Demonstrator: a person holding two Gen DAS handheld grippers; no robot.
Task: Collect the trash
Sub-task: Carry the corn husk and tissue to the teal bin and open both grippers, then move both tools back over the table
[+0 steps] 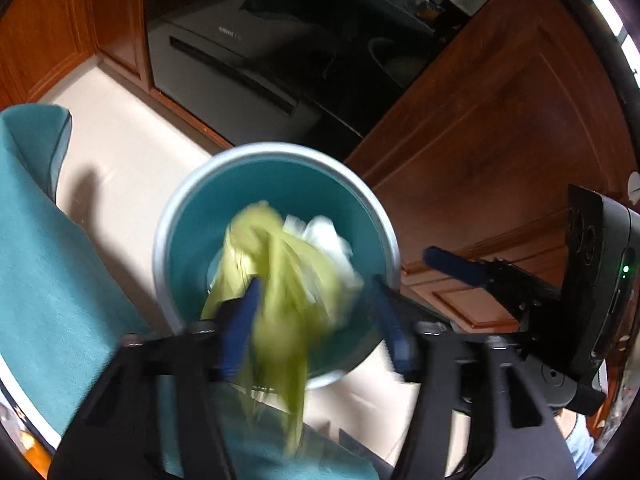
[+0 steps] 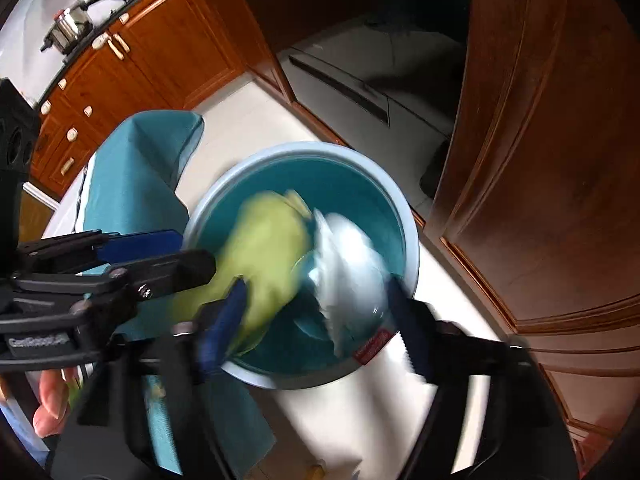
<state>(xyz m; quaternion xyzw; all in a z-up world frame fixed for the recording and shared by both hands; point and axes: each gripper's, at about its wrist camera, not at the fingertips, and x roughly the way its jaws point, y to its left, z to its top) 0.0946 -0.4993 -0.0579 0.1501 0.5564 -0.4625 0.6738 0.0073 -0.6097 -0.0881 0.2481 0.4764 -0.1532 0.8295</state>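
The left claw (image 1: 312,300) stands with its blue fingers (image 1: 240,328) apart, a yellow-green wrapper (image 1: 280,280) blurred between them with no pad pressing on it (whether it still brushes the left finger cannot be told). The right claw (image 2: 316,320) is likewise apart, a white crumpled wrapper (image 2: 348,276) smeared between its fingers. Both pieces hang over the mouth of one round bin (image 2: 240,188), teal inside with a pale rim, standing on the light floor (image 1: 132,152). Two pieces of trash, two claws, one bin. A teal cloth (image 1: 44,240) drapes just beside the bin; wooden cabinets (image 1: 500,120) stand behind.
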